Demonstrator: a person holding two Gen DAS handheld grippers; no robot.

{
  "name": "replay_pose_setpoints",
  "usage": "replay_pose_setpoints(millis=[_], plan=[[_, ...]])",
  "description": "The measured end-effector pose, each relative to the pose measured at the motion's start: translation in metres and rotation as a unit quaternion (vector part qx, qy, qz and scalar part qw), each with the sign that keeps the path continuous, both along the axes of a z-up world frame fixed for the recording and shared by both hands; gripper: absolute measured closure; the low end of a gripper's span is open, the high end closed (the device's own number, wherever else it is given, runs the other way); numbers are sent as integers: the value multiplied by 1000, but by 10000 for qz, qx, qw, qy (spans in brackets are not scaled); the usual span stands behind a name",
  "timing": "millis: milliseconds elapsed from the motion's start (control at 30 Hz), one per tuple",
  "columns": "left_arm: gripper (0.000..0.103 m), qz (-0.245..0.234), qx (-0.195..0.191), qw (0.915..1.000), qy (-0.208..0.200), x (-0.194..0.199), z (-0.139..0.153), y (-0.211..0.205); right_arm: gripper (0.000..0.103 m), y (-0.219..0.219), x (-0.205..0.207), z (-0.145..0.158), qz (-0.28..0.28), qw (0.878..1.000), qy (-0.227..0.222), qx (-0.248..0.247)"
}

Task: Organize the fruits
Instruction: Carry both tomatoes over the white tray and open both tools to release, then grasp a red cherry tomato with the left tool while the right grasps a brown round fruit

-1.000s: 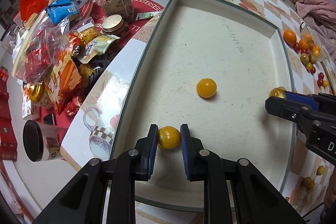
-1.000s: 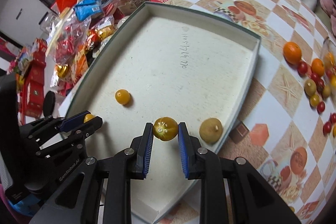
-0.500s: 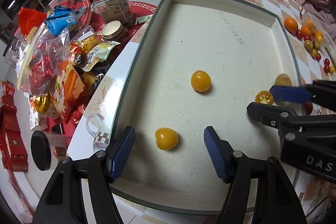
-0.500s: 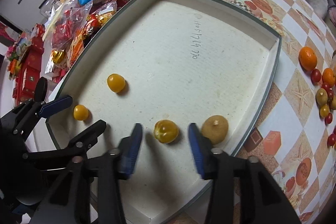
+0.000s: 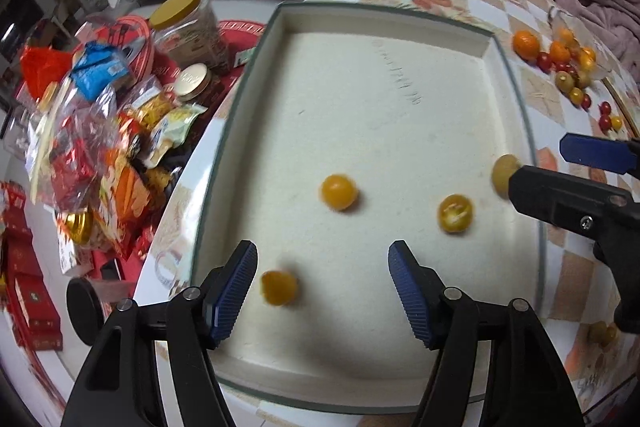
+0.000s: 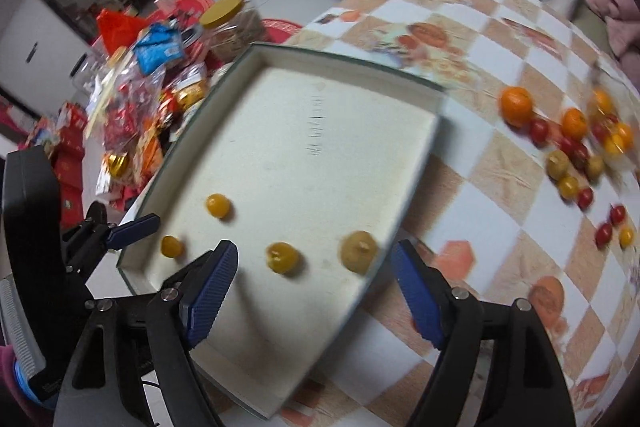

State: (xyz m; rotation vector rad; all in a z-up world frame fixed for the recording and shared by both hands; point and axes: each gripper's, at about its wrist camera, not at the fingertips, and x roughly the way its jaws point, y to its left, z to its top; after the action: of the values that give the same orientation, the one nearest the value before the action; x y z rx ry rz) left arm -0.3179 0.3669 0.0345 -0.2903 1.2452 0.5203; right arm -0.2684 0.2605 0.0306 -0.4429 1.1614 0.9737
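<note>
Grippers, left (image 5: 322, 283) and right (image 6: 314, 287), had released yellow tomatoes (image 5: 279, 287) (image 6: 283, 257) into tray (image 5: 400, 19); both gaped empty, two placements done

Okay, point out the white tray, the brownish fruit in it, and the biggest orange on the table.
white tray (image 6: 416, 155), right wrist view, on its right-hand rim.
brownish fruit (image 6: 359, 251), right wrist view, on its top by the stem.
biggest orange (image 6: 516, 105), right wrist view, on its middle.

We see a matt, slightly rough cream tray (image 5: 400, 115) ahead of our ribbed blue pads (image 5: 236, 291); glossy smooth yellow fruits (image 5: 339, 191) lie on it, and crinkly shiny plastic wrappers (image 5: 92, 147) sit left.
</note>
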Motion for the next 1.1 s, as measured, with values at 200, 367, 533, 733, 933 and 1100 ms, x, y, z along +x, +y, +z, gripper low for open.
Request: replay_pose_setpoints(millis=[200,367,533,733,933,1100], plan=[[34,-629,-29,9979,-180,38,15,-32,21,-66,34,0,-1003,9949,21,-135],[34,-1225,-98,9920,-284,67,23,-70,21,-133,56,-7,-1796,9830,36,-375],[34,-1761,-188,9838,-278,89,22,-109,21,-187,68,-18,-2405,9689,121,-570],[34,-2135,-175,9766,-207,107,9,-141,21,-217,71,-29,-2639,9621,174,-669],[34,-2169,-112,9761,42,117,-12,-151,21,-224,71,-36,-2611,9626,200,-702],[34,-2107,-75,9773,211,120,-24,-154,21,-223,73,-44,-2531,9639,201,-798]])
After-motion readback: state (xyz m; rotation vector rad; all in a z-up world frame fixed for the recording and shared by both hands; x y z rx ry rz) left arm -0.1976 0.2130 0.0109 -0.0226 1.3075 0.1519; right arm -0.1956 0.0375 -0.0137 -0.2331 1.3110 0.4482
